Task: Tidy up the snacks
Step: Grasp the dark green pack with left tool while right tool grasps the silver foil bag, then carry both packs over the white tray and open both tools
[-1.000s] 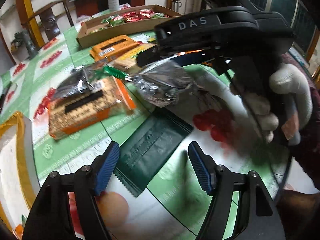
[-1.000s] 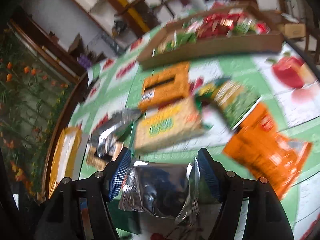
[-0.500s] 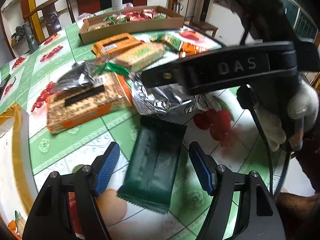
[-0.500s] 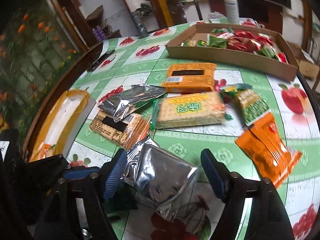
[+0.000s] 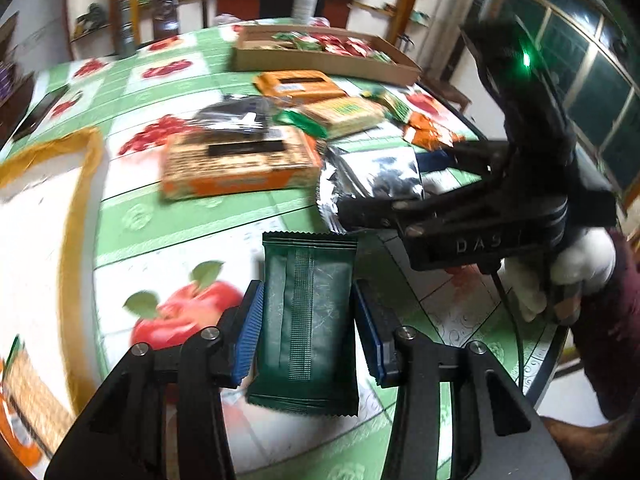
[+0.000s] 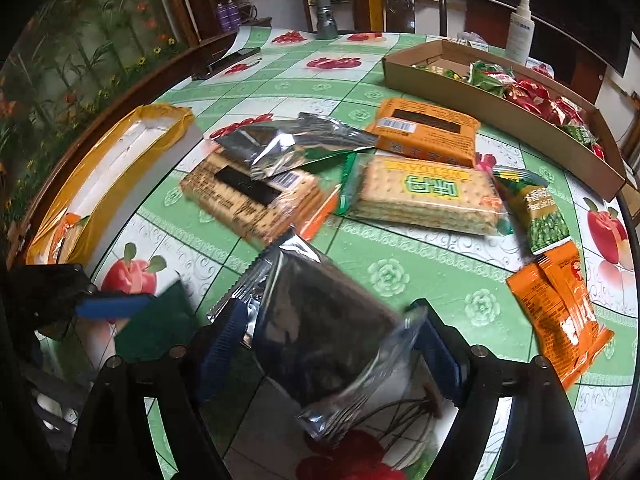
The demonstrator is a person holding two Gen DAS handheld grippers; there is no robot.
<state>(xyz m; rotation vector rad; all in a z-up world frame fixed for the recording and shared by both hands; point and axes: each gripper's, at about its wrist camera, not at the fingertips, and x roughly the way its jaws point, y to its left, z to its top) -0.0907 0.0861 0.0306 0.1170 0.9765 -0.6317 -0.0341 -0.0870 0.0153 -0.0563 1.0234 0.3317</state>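
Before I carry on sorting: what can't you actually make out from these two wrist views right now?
- Silver packet, right wrist view: motion blur hides any label and whether the right gripper pinches it.
- Dark green packet, left wrist view: shows only its plain back; left gripper contact unclear.
- Cardboard tray: its near wall hides the lower contents.
- Yellow-edged box: cut off by the left frame edge.

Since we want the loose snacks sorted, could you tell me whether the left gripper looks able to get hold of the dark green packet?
Probably yes: the left gripper already straddles the dark green packet, blue pads at both long edges, nothing lying on it.
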